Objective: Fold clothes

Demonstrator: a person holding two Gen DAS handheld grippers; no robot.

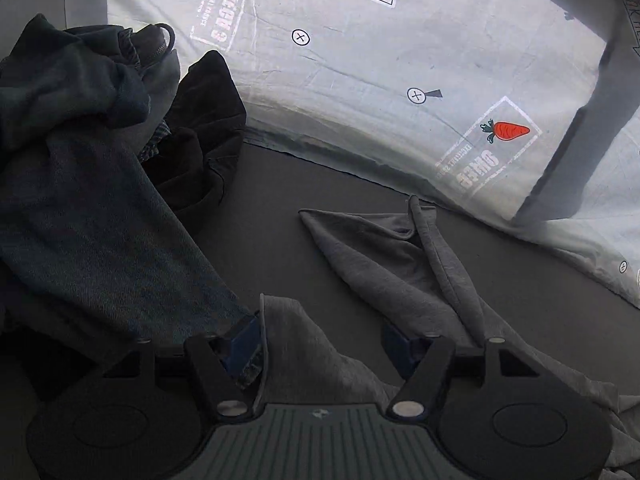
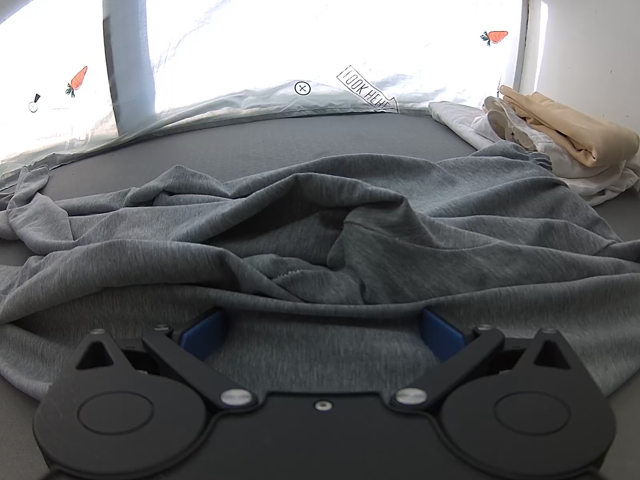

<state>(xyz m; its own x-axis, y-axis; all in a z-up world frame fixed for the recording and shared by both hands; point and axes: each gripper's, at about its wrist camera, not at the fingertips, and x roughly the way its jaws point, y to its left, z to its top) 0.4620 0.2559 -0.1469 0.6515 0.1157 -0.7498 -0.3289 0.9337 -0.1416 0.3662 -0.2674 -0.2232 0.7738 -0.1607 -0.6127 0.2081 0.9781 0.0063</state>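
- The left gripper point(image 1: 320, 344) was angled down over the dark grey desk point(image 1: 256, 216), its jaws standing apart with nothing clamped; a fold of the grey garment point(image 1: 304, 356) lay between its blue pads point(image 1: 244, 344), loose against the left one.
- The right gripper point(image 2: 322, 334) was tilted down less steeply, its jaws also wide apart, the blue pads point(image 2: 200, 336) hovering over the near hem of the grey garment point(image 2: 320, 224) without pinching it.
- No hand or sleeve showed in either view; only the black linkages and the gripper bodies filled the bottom of each picture.
- What kind of garment the grey knit piece was could not be told: it lay rumpled, with deep creases and a seamed opening near its middle.
- In the right wrist view its long axis ran across the desk from left to right, roughly parallel to the far edge; in the left wrist view a narrow end of it tapered away toward the far edge.
- Its near part was cut off by the gripper bodies.
- Left of the left gripper lay a heap of blue jeans point(image 1: 92, 216) and, beyond it, a crumpled black garment point(image 1: 204, 128), both partly hidden.
- Near the far right corner sat a stack of folded clothes point(image 2: 568, 136), beige over white.
- A pale sheet printed with carrots point(image 1: 360, 80) hung behind the far edge, overexposed in the right wrist view.
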